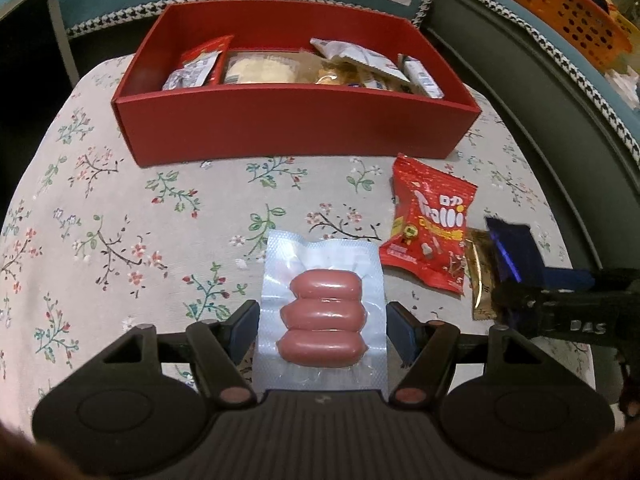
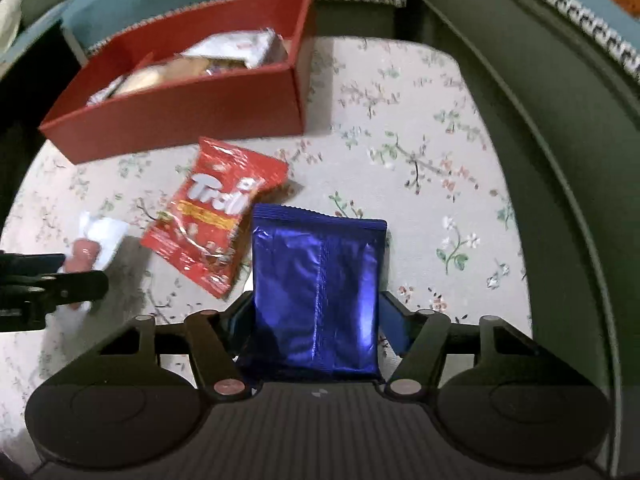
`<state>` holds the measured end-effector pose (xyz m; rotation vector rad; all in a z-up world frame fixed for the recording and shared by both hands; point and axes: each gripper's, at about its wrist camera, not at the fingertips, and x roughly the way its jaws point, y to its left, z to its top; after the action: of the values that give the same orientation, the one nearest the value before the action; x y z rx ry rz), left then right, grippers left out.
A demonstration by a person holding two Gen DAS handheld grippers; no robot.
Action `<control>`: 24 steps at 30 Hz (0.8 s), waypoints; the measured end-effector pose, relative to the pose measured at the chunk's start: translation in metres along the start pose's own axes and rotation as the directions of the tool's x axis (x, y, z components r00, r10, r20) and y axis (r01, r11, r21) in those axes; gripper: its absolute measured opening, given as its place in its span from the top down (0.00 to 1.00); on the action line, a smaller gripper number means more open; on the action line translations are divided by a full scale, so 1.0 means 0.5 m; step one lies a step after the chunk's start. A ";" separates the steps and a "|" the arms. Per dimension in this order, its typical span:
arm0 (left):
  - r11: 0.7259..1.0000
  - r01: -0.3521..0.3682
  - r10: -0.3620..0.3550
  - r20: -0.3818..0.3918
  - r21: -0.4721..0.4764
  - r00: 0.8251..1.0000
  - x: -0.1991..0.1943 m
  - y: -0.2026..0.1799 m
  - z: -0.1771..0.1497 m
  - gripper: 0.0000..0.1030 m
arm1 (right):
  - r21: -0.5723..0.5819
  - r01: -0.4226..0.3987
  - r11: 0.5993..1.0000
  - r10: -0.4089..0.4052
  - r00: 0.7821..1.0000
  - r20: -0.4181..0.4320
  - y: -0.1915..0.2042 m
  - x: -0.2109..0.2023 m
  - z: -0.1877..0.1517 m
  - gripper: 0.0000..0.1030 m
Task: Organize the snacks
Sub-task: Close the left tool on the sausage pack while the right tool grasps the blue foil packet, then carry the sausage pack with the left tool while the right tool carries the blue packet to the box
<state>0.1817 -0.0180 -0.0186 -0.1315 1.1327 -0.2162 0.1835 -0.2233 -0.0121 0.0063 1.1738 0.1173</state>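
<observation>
The red box (image 1: pixel 280 128) stands at the far side of the tabletop (image 1: pixel 100 220) and is already loaded with several wrapped snacks (image 1: pixel 256 68), so part of the sorting is judged complete. Four items are seen outside the box. A clear vacuum pack of sausages (image 1: pixel 322 312) lies between the jaws of the left gripper (image 1: pixel 322 328); the jaws are closed against the edges of the pack, so a grip is judged to be in place. A blue foil packet (image 2: pixel 316 296) is held between the jaws of the right gripper (image 2: pixel 316 320), which are set at medium width against the packet's sides; the packet appears raised off the cloth. A red Trolli bag (image 1: pixel 428 232) lies free on the tabletop between the two packs, near the box's front wall. A small gold sachet (image 1: pixel 480 276) rests just beside the bag, partly hidden by the right gripper. Transfer of all four items into the box remains to be done.
</observation>
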 end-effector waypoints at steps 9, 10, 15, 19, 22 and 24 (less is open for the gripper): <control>0.998 -0.030 0.030 0.010 0.050 1.000 -0.013 -0.022 -0.023 0.16 | -0.066 -0.038 0.997 0.041 0.998 0.045 0.071 -0.067 -0.037 0.31; 0.998 -0.036 0.036 0.008 0.055 0.999 -0.013 -0.023 -0.029 0.16 | -0.089 -0.036 0.995 0.039 0.999 0.033 0.084 -0.063 -0.048 0.31; 0.996 -0.061 0.062 -0.022 0.071 0.998 -0.007 -0.021 -0.066 0.16 | -0.191 -0.010 0.981 0.004 0.999 -0.032 0.135 -0.035 -0.090 0.31; 0.990 -0.083 0.087 -0.030 0.111 0.996 0.007 -0.033 -0.087 0.16 | -0.219 0.002 0.976 -0.017 0.998 -0.064 0.147 -0.016 -0.102 0.31; 0.983 -0.104 0.109 -0.021 0.154 0.994 0.013 -0.046 -0.093 0.13 | -0.231 0.006 0.973 -0.022 0.998 -0.066 0.148 -0.008 -0.104 0.28; 0.979 -0.118 0.122 -0.013 0.164 0.992 0.016 -0.051 -0.092 0.11 | -0.241 0.008 0.970 -0.023 0.998 -0.062 0.150 -0.007 -0.106 0.27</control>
<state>0.1403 -0.0443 -0.0397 0.0845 1.1366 -0.2025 0.1268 -0.1521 -0.0242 -0.2223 1.2171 0.2472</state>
